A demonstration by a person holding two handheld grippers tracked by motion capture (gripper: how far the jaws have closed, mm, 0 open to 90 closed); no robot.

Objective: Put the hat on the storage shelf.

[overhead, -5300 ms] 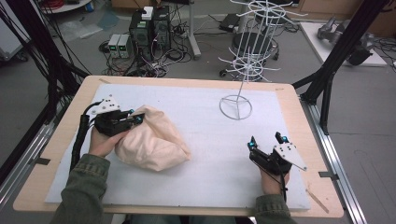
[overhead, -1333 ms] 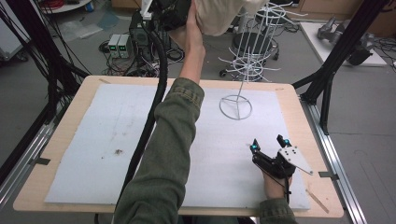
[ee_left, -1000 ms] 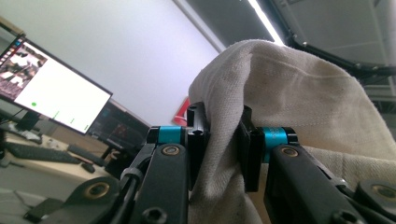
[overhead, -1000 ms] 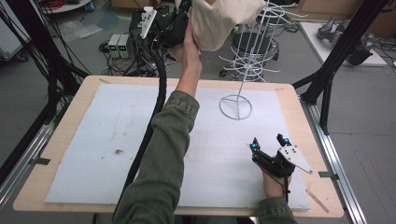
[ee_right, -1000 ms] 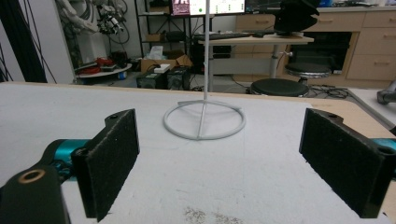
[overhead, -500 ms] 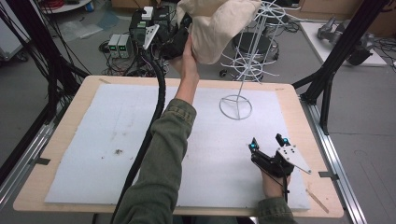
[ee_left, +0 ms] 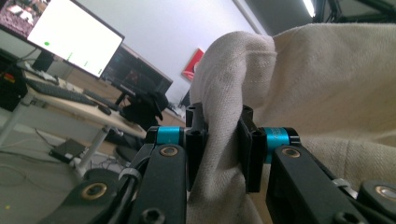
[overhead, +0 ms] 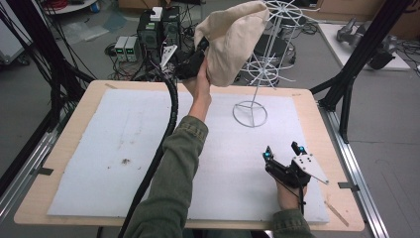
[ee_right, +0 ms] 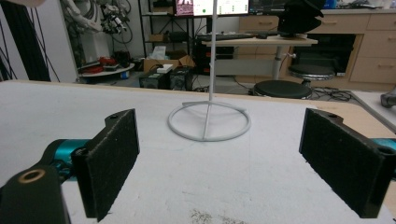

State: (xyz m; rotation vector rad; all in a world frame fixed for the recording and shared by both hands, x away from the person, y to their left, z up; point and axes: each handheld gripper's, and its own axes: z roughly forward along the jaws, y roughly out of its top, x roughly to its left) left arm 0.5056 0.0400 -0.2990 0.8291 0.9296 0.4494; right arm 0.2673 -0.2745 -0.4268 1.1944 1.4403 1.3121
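The cream cloth bag (overhead: 233,42) hung against the top of the white wire stand (overhead: 270,49), lower than a second before, nearly hooked on; the left gripper (ee_left: 219,140) was clamped on its fabric, the right gripper (overhead: 282,152) resting spread on the table (overhead: 89,148)
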